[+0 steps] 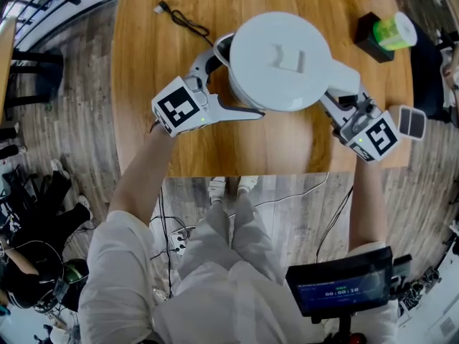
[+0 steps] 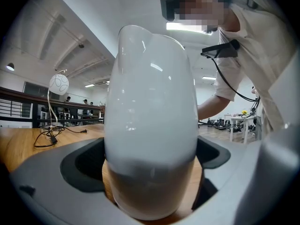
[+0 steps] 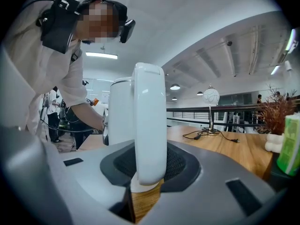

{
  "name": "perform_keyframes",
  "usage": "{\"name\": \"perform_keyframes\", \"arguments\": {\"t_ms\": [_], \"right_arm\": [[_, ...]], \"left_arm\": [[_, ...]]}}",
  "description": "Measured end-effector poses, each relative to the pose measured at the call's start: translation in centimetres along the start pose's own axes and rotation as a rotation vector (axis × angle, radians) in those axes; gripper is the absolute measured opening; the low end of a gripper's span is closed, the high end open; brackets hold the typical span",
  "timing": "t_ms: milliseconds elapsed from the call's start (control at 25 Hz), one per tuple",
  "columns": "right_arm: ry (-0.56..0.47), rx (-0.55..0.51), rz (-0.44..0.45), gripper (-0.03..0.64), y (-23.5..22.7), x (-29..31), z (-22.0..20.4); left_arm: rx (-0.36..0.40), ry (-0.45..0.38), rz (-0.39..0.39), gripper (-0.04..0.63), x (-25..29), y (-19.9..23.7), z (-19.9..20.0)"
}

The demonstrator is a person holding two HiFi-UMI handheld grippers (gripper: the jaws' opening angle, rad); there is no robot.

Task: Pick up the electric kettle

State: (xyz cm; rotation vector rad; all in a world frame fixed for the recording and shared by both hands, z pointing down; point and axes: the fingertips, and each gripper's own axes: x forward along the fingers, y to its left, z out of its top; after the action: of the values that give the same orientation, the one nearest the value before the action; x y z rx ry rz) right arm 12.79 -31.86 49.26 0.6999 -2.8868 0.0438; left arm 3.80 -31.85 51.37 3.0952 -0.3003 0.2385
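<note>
Right gripper [image 3: 149,170] pinches the white handle [image 3: 149,121] and left gripper [image 2: 151,172] hugs the body of the electric kettle [image 1: 280,61] — upper middle of the head view, on the wooden table [image 1: 244,149] — so the grasp looks set; next, a level two-handed lift.

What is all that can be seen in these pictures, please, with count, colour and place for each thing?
table: one, light wood, under everything.
electric kettle: one, white, table centre, near the front edge.
cable: one, black, far left of table.
cup: one, yellow-green, on a black box, far right.
globe lamp: one, white, near the cable.
screen: one, black, lit blue, by the person's right hip.
left hand-held gripper: one, white, jaws against the kettle's body.
right hand-held gripper: one, white, jaws on the kettle's handle.
</note>
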Motion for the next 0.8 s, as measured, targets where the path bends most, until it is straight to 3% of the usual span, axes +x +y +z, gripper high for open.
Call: {"name": "perform_keyframes", "arguments": {"t_ms": [800], "right_arm": [[-0.02, 0.01, -0.018, 0.1, 0.5, -0.6, 1.4]], "left_arm": [[0.006, -0.011, -0.02, 0.581, -0.3, -0.4, 1.8]]}}
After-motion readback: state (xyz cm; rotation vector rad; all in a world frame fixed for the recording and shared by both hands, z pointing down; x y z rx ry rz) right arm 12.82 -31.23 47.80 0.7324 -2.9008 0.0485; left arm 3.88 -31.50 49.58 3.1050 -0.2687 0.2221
